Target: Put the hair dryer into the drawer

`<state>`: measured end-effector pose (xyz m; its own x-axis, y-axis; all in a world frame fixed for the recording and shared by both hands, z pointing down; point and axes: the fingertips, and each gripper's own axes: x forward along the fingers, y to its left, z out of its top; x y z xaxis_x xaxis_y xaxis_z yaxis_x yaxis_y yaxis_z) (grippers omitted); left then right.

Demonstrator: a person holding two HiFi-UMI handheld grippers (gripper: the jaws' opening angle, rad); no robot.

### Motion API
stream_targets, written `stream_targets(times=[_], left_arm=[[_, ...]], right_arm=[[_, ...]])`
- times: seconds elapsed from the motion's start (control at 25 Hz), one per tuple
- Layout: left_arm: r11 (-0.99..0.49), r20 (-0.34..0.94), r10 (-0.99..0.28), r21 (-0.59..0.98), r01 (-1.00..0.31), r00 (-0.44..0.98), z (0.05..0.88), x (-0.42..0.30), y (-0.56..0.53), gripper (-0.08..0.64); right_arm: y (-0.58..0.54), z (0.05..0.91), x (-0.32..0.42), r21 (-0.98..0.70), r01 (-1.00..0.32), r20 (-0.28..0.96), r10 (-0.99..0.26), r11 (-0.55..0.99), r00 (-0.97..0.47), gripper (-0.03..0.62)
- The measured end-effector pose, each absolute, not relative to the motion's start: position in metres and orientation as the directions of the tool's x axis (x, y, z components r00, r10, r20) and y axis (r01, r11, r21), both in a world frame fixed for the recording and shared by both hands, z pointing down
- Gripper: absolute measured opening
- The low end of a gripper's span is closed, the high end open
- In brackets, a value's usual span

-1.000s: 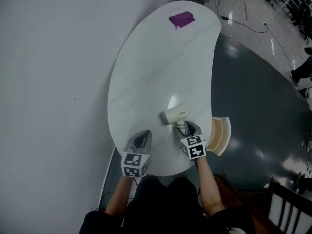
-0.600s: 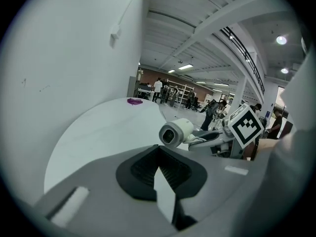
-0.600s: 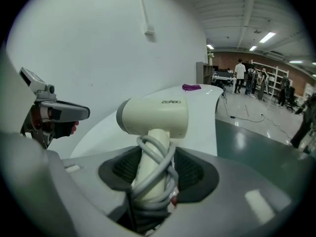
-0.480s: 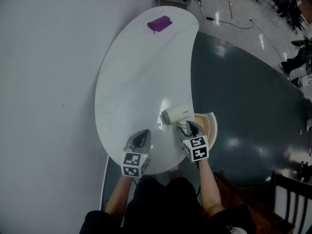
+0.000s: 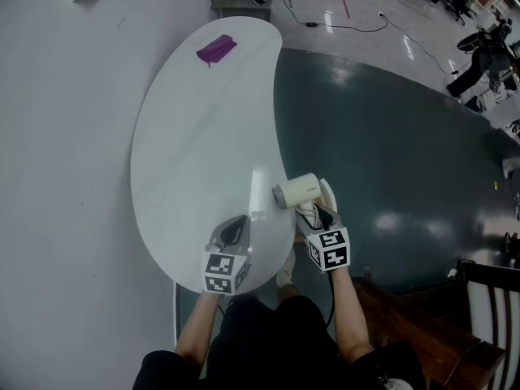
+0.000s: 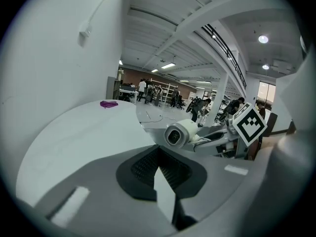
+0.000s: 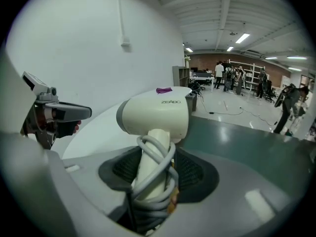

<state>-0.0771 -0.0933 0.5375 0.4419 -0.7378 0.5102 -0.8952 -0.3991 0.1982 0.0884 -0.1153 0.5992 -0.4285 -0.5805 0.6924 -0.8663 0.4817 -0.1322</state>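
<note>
- The hair dryer (image 5: 296,191), a second ago above the white table (image 5: 195,153), now hangs just off the table's right edge, over the dark green floor (image 5: 390,153).
- The right gripper (image 5: 313,211) clamps the dryer's handle, jaws wide around it. The left gripper (image 5: 231,232), pinched together on nothing, hovers over the table's near end.
- A purple object (image 5: 215,49) lies at the table's far end, and people (image 7: 219,75) stand well beyond the table.
- Only the right gripper view shows the grey cord (image 7: 155,181) wound round the handle.
</note>
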Motion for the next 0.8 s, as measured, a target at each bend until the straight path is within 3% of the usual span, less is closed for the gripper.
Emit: stream_targets(times=[0.8], left_arm=[[-0.493, 0.553, -0.653, 0.21, -0.844, 0.518, 0.579, 0.004, -0.103, 0.006]], right_arm=[[-0.094, 0.662, 0.182, -0.13, -0.932, 0.772, -0.555, 0.338, -0.309, 0.213]])
